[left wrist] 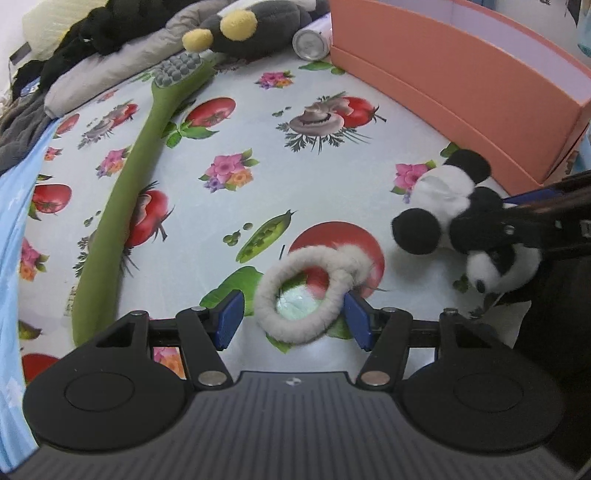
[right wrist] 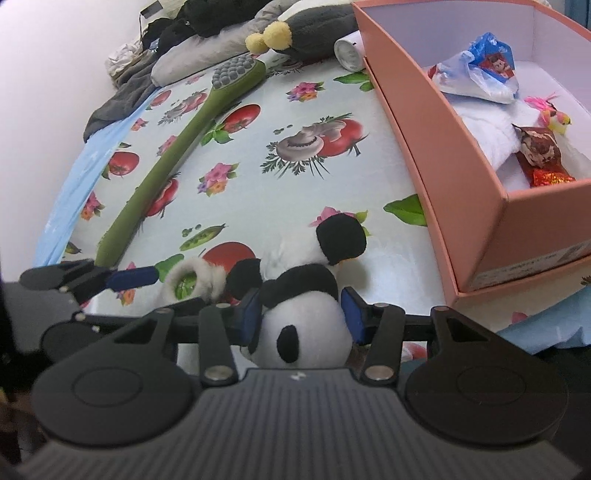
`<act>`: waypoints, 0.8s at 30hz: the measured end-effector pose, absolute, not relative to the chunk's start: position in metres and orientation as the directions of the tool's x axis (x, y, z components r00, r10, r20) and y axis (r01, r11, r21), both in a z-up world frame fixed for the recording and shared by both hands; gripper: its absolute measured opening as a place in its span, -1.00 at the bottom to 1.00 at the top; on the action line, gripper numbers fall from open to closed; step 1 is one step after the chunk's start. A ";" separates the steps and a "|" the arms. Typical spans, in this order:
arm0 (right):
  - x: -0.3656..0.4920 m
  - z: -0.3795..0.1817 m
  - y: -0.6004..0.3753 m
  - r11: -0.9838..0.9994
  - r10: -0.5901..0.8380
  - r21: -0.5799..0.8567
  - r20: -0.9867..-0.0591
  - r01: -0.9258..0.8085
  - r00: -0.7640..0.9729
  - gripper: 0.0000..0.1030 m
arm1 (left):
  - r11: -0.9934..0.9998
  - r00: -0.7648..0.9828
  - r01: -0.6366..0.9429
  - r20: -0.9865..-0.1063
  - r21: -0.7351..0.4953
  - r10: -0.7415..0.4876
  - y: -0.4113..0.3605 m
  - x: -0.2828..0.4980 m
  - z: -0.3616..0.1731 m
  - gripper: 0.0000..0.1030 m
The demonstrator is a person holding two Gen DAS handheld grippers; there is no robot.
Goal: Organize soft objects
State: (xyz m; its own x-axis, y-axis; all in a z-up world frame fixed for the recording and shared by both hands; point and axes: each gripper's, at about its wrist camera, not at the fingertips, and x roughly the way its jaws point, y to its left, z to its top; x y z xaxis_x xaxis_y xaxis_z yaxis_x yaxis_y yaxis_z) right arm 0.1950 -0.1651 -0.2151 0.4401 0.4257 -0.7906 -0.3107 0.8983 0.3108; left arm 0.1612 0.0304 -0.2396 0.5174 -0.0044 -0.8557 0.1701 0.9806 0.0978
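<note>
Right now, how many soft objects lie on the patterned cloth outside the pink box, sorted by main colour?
Black and white: 1, plush panda
Off-white: 1, fuzzy hair ring
Green: 1, long plush toothbrush
Dark grey: 1, plush toy with yellow knobs
Total: 4

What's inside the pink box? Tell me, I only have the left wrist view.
Observer: The pink box holds a plastic bag at its far end.
Operator: Report what lies nearer.
Observer: A white cloth, with a wrapped snack on it.
Operator: Now check the right gripper's pads.
Observer: The right gripper has one blue pad on each side of the panda, pressing its head.
</note>
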 end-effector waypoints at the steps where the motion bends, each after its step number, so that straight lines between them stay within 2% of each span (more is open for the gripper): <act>1: 0.195 -0.216 -0.166 0.898 0.426 0.312 -0.792 -0.309 0.439 -0.02 | 0.982 0.511 0.173 -0.859 0.079 -0.021 0.033 0.164 -0.242 0.27; 3: 0.195 -0.217 -0.167 0.898 0.427 0.315 -0.793 -0.307 0.434 -0.02 | 0.988 0.488 0.150 -0.871 0.031 -0.046 0.040 0.170 -0.247 0.27; 7: 0.195 -0.221 -0.167 0.898 0.428 0.320 -0.797 -0.303 0.426 -0.02 | 0.992 0.504 0.129 -0.862 0.017 -0.051 0.043 0.173 -0.248 0.21; 10: 0.196 -0.223 -0.167 0.898 0.427 0.320 -0.801 -0.302 0.420 -0.02 | 0.995 0.516 0.101 -0.855 -0.002 -0.054 0.045 0.173 -0.247 -0.13; 12: 0.195 -0.224 -0.166 0.898 0.427 0.322 -0.803 -0.300 0.417 -0.02 | 0.997 0.523 0.081 -0.850 -0.018 -0.058 0.046 0.172 -0.247 -0.53; 13: 0.195 -0.224 -0.166 0.898 0.427 0.322 -0.803 -0.299 0.416 -0.02 | 0.997 0.524 0.068 -0.849 -0.031 -0.062 0.047 0.172 -0.246 -0.61; 18: 0.195 -0.221 -0.165 0.900 0.423 0.317 -0.800 -0.300 0.425 -0.03 | 0.997 0.541 -0.010 -0.839 -0.077 -0.059 0.051 0.166 -0.240 -0.73; 24: 0.193 -0.210 -0.164 0.903 0.416 0.300 -0.789 -0.307 0.451 -0.04 | 0.980 0.580 -0.115 -0.812 -0.164 -0.068 0.056 0.153 -0.220 -0.76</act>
State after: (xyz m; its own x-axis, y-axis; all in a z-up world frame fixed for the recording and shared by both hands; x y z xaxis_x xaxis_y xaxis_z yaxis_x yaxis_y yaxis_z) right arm 0.1935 -0.1643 -0.2101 0.4515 0.4158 -0.7895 -0.3073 0.9031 0.3000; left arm 0.1528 0.0565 -0.2199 0.5798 -0.0683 -0.8119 -0.1148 0.9797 -0.1644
